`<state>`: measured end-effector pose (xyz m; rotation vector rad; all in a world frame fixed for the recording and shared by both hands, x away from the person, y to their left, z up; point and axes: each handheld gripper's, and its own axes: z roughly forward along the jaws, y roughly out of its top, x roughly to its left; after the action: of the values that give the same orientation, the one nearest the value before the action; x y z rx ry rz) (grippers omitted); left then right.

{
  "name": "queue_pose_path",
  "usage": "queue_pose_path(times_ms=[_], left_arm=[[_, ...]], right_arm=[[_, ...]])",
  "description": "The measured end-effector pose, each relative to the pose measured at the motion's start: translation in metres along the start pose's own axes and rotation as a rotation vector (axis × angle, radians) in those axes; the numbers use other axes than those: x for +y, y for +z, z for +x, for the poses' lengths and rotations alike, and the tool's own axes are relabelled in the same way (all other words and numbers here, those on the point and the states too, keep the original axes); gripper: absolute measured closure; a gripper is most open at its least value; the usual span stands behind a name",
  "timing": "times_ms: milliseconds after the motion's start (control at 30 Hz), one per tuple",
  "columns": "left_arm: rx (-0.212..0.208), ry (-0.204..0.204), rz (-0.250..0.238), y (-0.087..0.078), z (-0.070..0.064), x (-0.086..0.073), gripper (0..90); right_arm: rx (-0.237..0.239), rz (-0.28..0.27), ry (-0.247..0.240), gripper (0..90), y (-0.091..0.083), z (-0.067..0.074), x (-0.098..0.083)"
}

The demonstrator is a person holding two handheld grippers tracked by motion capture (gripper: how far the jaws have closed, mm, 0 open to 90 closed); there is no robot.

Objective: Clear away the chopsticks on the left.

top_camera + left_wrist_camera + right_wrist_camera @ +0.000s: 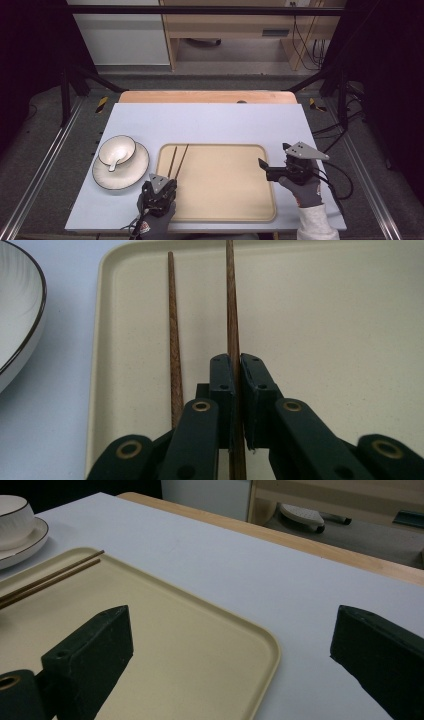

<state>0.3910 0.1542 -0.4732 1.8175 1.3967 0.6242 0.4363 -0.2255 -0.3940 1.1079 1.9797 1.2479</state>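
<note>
The left claw (235,390) pinches one chopstick (230,315) near its thick end, low on the tray (235,205), likely to lift it; the right claw (272,170) waits wide open beside the tray's far rim

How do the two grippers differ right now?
The left gripper has its jaws shut on a chopstick; the right gripper has its jaws wide apart, holding nothing. The left gripper sits over the tray's left part; the right gripper hovers at its right edge. Both are hand-held, with black jaws.
</note>
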Motion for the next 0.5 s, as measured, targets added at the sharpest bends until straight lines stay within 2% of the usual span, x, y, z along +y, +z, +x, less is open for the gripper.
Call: queue_pose_path(times_ms=[500], left_arm=[[0.003,0.018,0.063,0.0062,-0.0024,0.0017,84.2]], right_arm=[[0.001,0.003,0.000,3.4,0.0010,0.0006,-0.0003]])
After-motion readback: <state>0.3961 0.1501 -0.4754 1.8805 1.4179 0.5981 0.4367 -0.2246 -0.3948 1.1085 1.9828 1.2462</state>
